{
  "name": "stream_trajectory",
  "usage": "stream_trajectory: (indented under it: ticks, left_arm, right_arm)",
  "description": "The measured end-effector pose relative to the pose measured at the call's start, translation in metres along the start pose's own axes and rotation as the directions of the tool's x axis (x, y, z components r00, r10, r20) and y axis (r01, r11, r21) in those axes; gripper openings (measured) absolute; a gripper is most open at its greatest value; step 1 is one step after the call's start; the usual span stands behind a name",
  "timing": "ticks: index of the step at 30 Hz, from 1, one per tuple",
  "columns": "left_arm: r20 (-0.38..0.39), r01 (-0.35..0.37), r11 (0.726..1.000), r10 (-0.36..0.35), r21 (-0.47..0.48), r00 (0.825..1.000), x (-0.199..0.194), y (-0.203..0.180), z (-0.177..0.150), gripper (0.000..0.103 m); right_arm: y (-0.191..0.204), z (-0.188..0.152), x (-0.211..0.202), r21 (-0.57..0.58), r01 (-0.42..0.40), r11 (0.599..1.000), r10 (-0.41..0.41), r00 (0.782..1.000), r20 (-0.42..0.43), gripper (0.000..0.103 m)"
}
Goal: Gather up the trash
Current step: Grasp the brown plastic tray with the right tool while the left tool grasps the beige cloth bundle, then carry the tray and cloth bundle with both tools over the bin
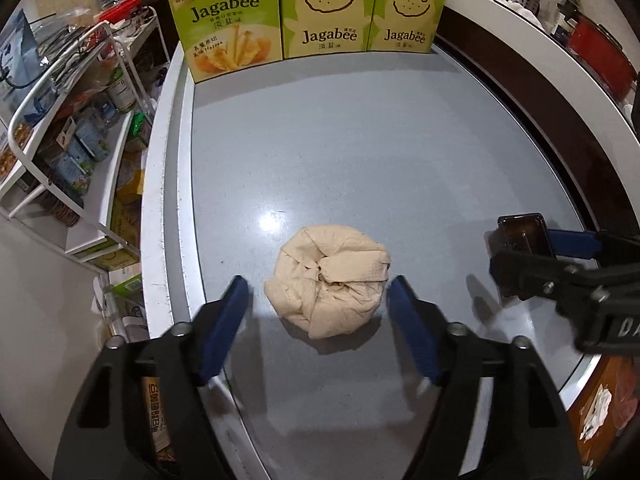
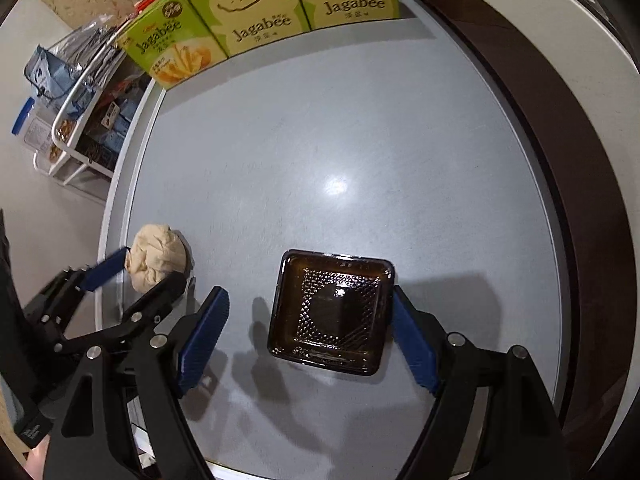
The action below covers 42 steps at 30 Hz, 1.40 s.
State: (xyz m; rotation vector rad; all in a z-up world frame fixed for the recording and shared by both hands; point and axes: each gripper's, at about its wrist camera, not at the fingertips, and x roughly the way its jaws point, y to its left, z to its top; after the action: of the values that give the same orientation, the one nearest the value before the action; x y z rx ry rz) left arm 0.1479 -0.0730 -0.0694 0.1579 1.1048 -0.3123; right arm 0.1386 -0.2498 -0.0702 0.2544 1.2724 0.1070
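Observation:
A crumpled beige paper napkin [image 1: 330, 278] lies on the grey table [image 1: 360, 140]. My left gripper [image 1: 318, 294] is open, its blue fingers on either side of the napkin's near half, apart from it. The napkin also shows in the right wrist view [image 2: 156, 256], with the left gripper [image 2: 138, 268] around it. A dark brown square plastic tray [image 2: 330, 310] lies on the table. My right gripper [image 2: 306, 304] is open around it, the right finger close to the tray's side, the left finger well apart. The tray [image 1: 522, 234] shows at the right of the left wrist view.
Three green Jagabee snack boxes [image 1: 308, 16] stand along the table's far edge, also in the right wrist view [image 2: 256, 12]. A white wire shelf rack [image 1: 68, 128] full of packets stands left of the table. A dark counter edge [image 1: 560, 128] runs along the right.

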Motion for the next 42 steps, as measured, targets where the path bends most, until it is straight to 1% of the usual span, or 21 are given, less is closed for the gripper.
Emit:
stream_trajectory:
  ticks: [6,9,10,11,12,13,14,16,21,28,34,38,42]
  left_arm:
    - [-0.014,0.001,1.000,-0.001,0.003,1.000,0.008,-0.001,0.002,0.075]
    - [-0.005,-0.002,1.000,0.002,0.007,1.000,0.008,-0.001,0.002,0.075]
    - [-0.003,-0.008,1.000,0.008,0.011,1.000,0.009,-0.001,0.002,0.075]
    - [-0.002,-0.006,1.000,0.006,0.011,1.000,0.009,-0.001,0.002,0.074]
    - [0.000,-0.002,1.000,0.002,0.010,1.000,0.008,-0.001,0.002,0.070]
    - [0.001,-0.001,1.000,0.001,0.009,1.000,0.008,-0.001,0.002,0.067]
    - [0.003,0.002,1.000,-0.002,0.008,1.000,0.006,0.000,0.002,0.061]
    - [0.003,0.009,1.000,-0.009,0.007,1.000,0.005,0.000,0.002,0.053]
    - [0.005,0.026,1.000,-0.026,-0.005,1.000,0.002,0.000,0.001,0.052]
    - [0.025,0.052,0.999,-0.051,-0.015,0.998,-0.009,0.000,0.001,0.052]
    - [0.068,0.080,0.997,-0.078,-0.020,0.995,-0.034,0.002,0.000,0.052]
    - [0.095,0.102,0.995,-0.101,-0.009,0.990,-0.054,0.001,-0.005,0.052]
    - [0.106,0.106,0.994,-0.106,-0.002,0.989,-0.069,-0.002,-0.016,0.052]
  right_arm:
    - [0.009,-0.002,0.006,-0.024,0.029,0.999,-0.029,1.000,0.000,0.078]
    - [0.009,-0.002,0.006,-0.023,0.031,0.999,-0.031,0.999,0.009,0.078]
    - [0.009,-0.003,0.005,-0.027,0.035,0.999,-0.035,0.999,0.010,0.076]
    - [0.010,-0.003,0.005,-0.033,0.036,0.999,-0.036,0.999,0.016,0.063]
    - [0.010,-0.003,0.004,-0.040,0.030,0.999,-0.030,0.999,0.016,0.058]
    - [0.010,-0.003,0.004,-0.041,0.030,0.999,-0.029,0.999,0.013,0.058]
    - [0.009,-0.003,0.003,-0.041,0.024,0.999,-0.023,1.000,0.012,0.054]
    - [0.007,-0.004,0.002,-0.037,0.009,0.999,-0.008,1.000,0.013,0.053]
    - [0.007,-0.008,-0.002,-0.043,-0.009,0.999,0.010,1.000,0.021,0.053]
    - [0.000,-0.009,-0.021,-0.043,-0.040,0.998,0.042,0.998,0.051,0.053]
    - [-0.007,-0.013,-0.046,-0.041,-0.080,0.996,0.083,0.994,0.077,0.053]
    - [-0.011,-0.020,-0.062,-0.045,-0.114,0.993,0.117,0.990,0.084,0.053]
    - [-0.014,-0.031,-0.076,-0.053,-0.144,0.988,0.148,0.985,0.084,0.053]
